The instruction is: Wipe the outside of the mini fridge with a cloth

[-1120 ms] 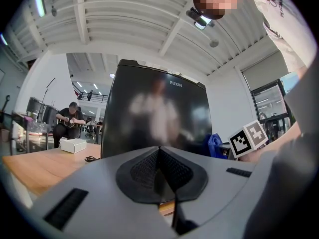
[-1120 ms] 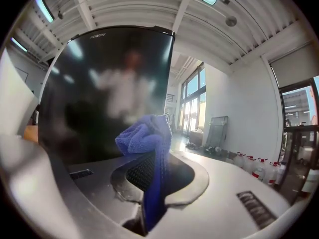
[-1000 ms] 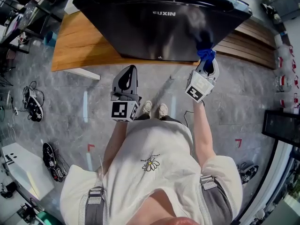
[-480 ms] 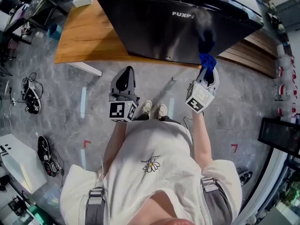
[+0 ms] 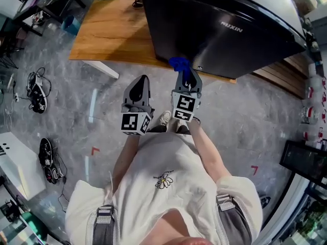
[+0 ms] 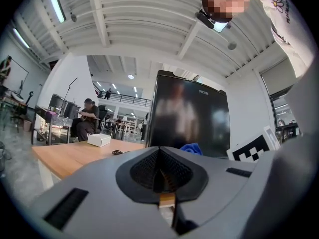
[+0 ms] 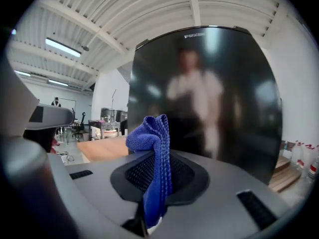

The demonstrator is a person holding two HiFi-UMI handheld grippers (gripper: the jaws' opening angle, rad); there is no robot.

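Right hand-held gripper [image 5: 184,78]: jaws pressed together on a blue cloth [image 5: 179,64]. In the right gripper view the cloth is pinched by its lower end. The rest stands up past the jaw tips as a folded wad.

Left hand-held gripper [image 5: 138,86]: jaws pressed together, nothing between them. It hangs at 9 o'clock of the right one, clear of the fridge and idle.

Mini fridge [image 5: 219,27]: black with a glossy door, standing on a wooden desk [image 5: 110,32]. In the head view it fills the frame from 12 to 2 o'clock. The cloth wad sits at 12 o'clock of the right gripper, over the door's bottom edge near its lower left corner. No view settles whether it touches the door.

Handling, judged:
- The cloth is light, soft and limp, with a looped weave. It will flatten under pressure and drag rather than slide.
- The low pinch suits the job, since it keeps the wad ahead of the jaws. The fabric should then meet the door before the hard tips do.
- A shallow pinch could let the cloth creep out on a long stroke.
- The fridge is stiff and heavy and unlikely to shift under wiping. Its door is smooth and mirror-like, so streaks and scratches would show.

Step in hand: likely a wiping pass low on the door front. The top and side walls are probably left to do.
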